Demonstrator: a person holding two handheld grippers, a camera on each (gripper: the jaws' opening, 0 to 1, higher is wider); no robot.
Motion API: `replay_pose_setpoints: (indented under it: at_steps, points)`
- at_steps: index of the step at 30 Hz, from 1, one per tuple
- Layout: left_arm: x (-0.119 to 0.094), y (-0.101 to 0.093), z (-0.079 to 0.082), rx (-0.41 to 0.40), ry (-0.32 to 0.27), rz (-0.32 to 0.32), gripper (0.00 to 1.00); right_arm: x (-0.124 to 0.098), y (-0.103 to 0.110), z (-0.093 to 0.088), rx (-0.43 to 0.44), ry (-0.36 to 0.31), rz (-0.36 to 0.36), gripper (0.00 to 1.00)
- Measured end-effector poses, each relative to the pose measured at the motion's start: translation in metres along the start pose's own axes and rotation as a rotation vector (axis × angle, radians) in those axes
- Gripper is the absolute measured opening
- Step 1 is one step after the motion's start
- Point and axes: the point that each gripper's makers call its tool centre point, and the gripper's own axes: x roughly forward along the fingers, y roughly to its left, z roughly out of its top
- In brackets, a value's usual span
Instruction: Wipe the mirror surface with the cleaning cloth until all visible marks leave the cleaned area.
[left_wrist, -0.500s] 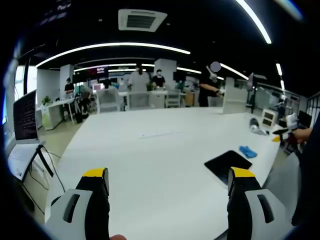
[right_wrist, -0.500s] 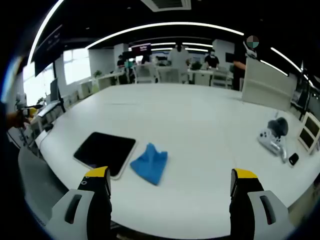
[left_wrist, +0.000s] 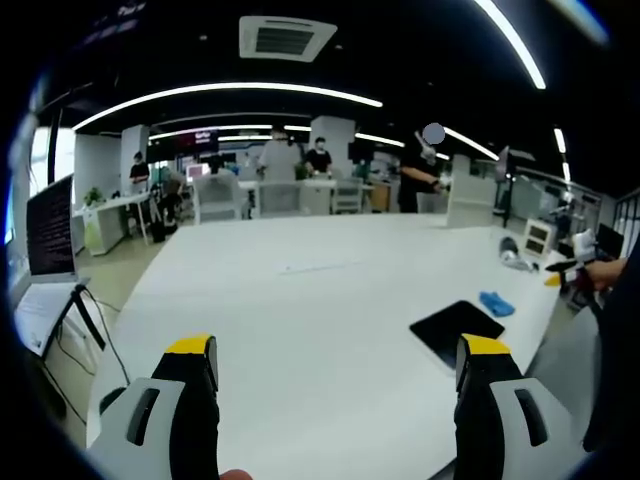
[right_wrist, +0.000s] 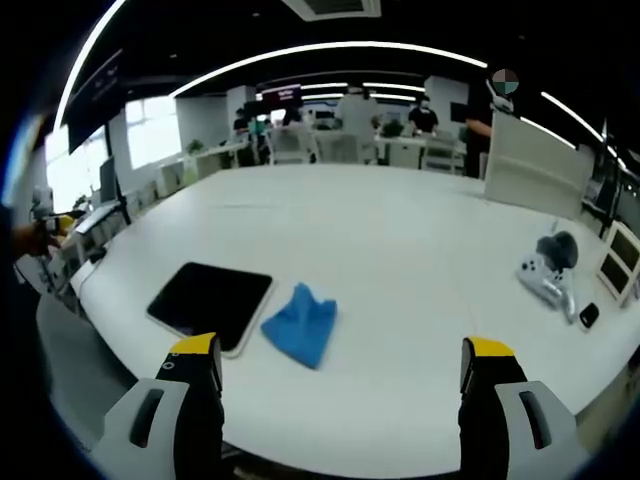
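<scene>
Fingers of the right gripper (right_wrist: 340, 385) are spread and empty above the near bench (right_wrist: 420, 260) edge; the left gripper (left_wrist: 335, 385) is likewise open. Just beyond lie the mirror (right_wrist: 212, 303), dark and flat, and the cloth (right_wrist: 300, 323) crumpled beside it on the right. Wiping seems not begun; next, grasp the cloth. No containers visible.

- It was an open-plan office or lab.
- Long strip lights (left_wrist: 230, 93) and a ceiling vent (left_wrist: 282, 38) ran overhead.
- Beyond the fingers, past a wide white counter (left_wrist: 300, 300), people stood among desks (left_wrist: 280, 195); a laptop (left_wrist: 50, 235) sat aside.
</scene>
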Motion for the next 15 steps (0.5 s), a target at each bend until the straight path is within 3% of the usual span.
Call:
replay_pose_setpoints:
  at_steps: [8, 15]
  points:
    - [0.004, -0.001, 0.000, -0.008, -0.006, -0.002, 0.99, 0.002, 0.005, 0.001, -0.003, 0.015, 0.009, 1.00]
    - [0.009, -0.004, -0.001, -0.011, -0.002, -0.011, 0.99, 0.008, 0.005, 0.015, -0.022, -0.024, 0.014, 1.00]
